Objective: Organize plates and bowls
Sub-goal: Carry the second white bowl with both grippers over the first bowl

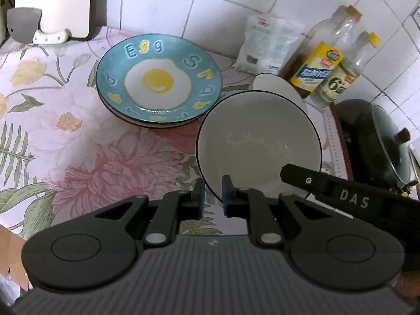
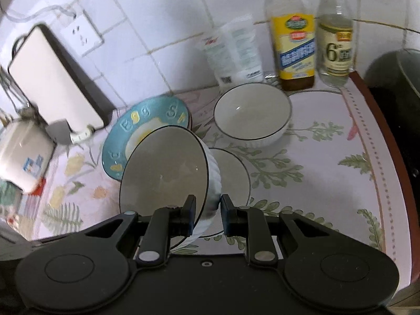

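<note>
The right claw [image 2: 208, 216] grips a tilted bowl [image 2: 168, 170] by its rim, lifted off the desk [image 2: 328, 162]. The left claw [image 1: 212, 197] stands parted around that rim (not pinching it). Next, I judge: nest it in the other bowl [image 2: 252, 115].

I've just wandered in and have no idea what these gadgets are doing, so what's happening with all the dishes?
A person is tidying crockery on a floral tablecloth with a handheld gripper in each hand. The right gripper pinches the rim of a white bowl, holding it tilted in the air above a white plate. The left gripper sits at the same bowl's rim; whether it grips is unclear. A second white bowl rests near the bottles, and the blue egg plate tops a stack of plates.
</note>
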### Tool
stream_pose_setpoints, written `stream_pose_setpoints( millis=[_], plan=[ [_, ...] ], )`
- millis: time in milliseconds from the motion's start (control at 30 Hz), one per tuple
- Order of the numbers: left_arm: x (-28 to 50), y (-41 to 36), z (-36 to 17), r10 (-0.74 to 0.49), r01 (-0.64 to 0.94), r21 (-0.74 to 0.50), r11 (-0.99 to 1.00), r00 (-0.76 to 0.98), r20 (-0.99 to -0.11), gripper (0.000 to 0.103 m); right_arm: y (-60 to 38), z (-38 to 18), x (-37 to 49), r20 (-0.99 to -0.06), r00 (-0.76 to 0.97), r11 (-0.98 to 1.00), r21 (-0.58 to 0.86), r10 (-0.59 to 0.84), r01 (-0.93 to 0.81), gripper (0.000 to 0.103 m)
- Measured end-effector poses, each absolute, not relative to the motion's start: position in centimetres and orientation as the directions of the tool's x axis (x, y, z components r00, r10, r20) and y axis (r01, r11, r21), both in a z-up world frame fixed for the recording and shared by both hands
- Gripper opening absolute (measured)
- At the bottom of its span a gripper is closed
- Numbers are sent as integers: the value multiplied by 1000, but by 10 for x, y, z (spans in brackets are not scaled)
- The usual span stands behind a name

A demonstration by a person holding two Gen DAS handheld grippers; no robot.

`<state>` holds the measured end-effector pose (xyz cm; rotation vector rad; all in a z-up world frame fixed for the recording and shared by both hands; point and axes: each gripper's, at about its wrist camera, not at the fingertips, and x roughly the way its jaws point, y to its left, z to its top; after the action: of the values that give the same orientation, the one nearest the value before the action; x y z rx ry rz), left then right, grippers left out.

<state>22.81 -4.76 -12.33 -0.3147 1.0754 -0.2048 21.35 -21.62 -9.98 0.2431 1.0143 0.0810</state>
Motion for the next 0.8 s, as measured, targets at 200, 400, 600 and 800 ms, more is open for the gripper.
stream_pose_setpoints(
  millis=[200, 400, 600, 800],
  plan=[
    [241, -48, -137, -336, 5, -370, 929, 431, -837, 11, -213, -108, 222, -849, 510, 981, 188, 138, 47, 24],
    [248, -60, -143, -333, 37, -350, 936, 415, -846, 11, -214, -111, 224, -858, 507, 988, 137, 86, 64, 24],
    [252, -61, -150, -328, 32, -345, 938, 401, -855, 11, -209, -118, 227, -859, 508, 995, 89, 58, 37, 23],
    [257, -65, -153, -320, 31, -335, 942, 391, -863, 11, -210, -124, 229, -860, 508, 997, 70, 44, 33, 23]
  ],
)
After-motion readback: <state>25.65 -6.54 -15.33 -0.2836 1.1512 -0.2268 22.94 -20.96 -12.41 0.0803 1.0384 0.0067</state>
